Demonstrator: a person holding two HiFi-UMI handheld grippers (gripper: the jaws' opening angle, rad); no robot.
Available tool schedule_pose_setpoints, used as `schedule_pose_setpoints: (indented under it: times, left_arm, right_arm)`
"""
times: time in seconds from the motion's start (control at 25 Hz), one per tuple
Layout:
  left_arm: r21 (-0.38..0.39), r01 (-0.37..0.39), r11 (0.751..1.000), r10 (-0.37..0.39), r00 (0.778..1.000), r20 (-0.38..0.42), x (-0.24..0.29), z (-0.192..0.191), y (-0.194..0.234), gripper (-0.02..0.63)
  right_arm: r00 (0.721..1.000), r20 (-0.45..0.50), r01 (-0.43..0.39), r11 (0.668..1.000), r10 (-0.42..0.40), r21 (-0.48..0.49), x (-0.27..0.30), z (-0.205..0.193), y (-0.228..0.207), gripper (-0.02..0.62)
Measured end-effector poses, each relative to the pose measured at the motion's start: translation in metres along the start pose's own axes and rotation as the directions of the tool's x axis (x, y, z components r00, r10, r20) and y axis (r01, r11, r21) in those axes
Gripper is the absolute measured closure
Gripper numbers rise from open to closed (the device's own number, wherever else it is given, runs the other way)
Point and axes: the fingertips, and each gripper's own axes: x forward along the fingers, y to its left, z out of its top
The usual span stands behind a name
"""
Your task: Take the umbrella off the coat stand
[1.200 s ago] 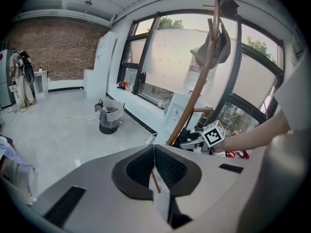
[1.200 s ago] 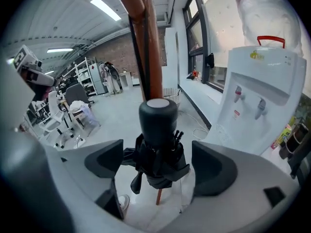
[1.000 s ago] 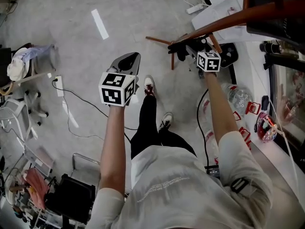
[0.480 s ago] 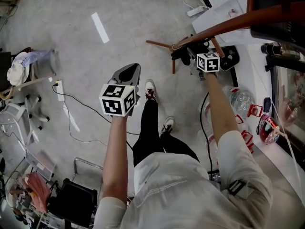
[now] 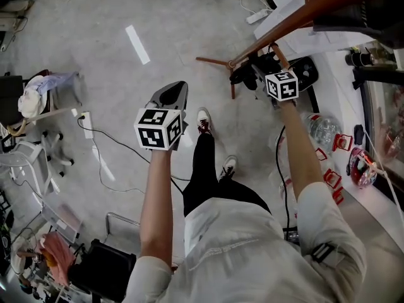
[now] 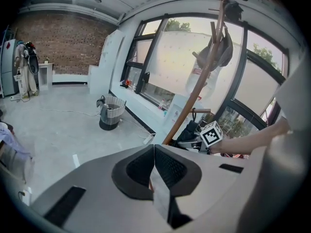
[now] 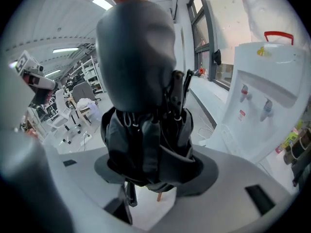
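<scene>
Nearest the camera, the person's two bare forearms are reaching forward and down. The left gripper (image 6: 154, 161) is hanging over open floor (image 5: 95, 43) with its jaws pressed together and nothing between them (it is well apart from the work).

Further out, the right gripper (image 7: 153, 171) is reaching in at the lower part of the coat stand (image 5: 284, 29). Its jaws have just been closing, and they are standing partway in, pressing on the black folded umbrella (image 7: 146, 135) from both sides. The umbrella's bunched fabric is filling the gap between the pads, with its rounded dark end pointing towards the camera. In the head view the umbrella is sitting close against the brown slanting pole, just above the spread legs; whether it is hooked onto the stand cannot be told.

Higher up the pole, a dark bag (image 6: 218, 50) is hanging from a peg. Beyond, a white water dispenser (image 7: 265, 96) is standing by the windows, and a grey bin (image 6: 111, 113) is sitting on the floor below them.
</scene>
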Motion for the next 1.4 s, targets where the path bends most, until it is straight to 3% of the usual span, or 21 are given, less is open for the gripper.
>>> schedule_pose_setpoints:
  times: [0.24, 0.68, 0.88, 1.04, 1.4]
  left_arm:
    - [0.029, 0.044, 0.999, -0.044, 0.999, 0.009, -0.009, 0.006, -0.033, 0.589]
    - [0.065, 0.044, 0.997, -0.048, 0.997, 0.06, -0.041, 0.027, -0.068, 0.591]
    - [0.088, 0.055, 0.995, -0.062, 0.995, 0.082, -0.052, 0.037, -0.086, 0.591]
    - [0.178, 0.02, 0.984, -0.037, 0.995, 0.089, -0.062, 0.044, -0.097, 0.591]
    - [0.264, -0.01, 0.965, -0.049, 0.975, 0.217, -0.11, 0.07, -0.142, 0.591]
  right_arm:
    - [1.0, 0.012, 0.019, 0.995, -0.02, 0.099, -0.044, -0.002, 0.014, 0.334]
    - [0.998, -0.055, -0.015, 0.988, 0.023, 0.151, -0.098, 0.009, 0.038, 0.336]
    - [1.0, -0.019, 0.002, 0.986, 0.001, 0.169, -0.137, 0.011, 0.035, 0.336]
    - [0.999, 0.005, 0.039, 0.985, -0.04, 0.17, -0.171, 0.014, 0.031, 0.336]
    - [0.988, 0.113, 0.088, 0.986, -0.104, 0.14, -0.266, 0.032, 0.049, 0.336]
